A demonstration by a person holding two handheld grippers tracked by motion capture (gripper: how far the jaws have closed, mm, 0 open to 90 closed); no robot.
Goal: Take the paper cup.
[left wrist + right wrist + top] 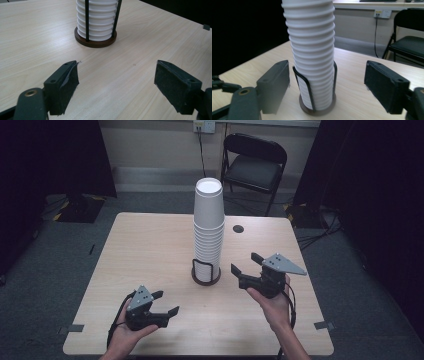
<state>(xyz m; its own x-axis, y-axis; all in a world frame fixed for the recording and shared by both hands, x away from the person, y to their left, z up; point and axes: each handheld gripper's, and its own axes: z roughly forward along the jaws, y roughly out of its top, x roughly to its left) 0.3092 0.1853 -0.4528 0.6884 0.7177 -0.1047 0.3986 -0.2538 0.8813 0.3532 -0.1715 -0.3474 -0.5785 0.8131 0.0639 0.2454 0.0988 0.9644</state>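
The cup stack (208, 227) stands upside down in a wire holder (205, 272) at table centre, kept upright. Left gripper (165, 303) near left, right gripper (246, 263) beside it, both spread, empty.

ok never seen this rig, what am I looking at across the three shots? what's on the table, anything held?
No robot here: a person holds a handheld two-jaw gripper in each hand. The high view looks down on the wooden table, with the left gripper and right gripper near its front edge. The other two pictures come from cameras riding on each gripper, looking out between its own black jaws. On the table stands a tall stack of white paper cups in a round wire holder. Both grippers are open and hold nothing. A black folding chair sits behind.
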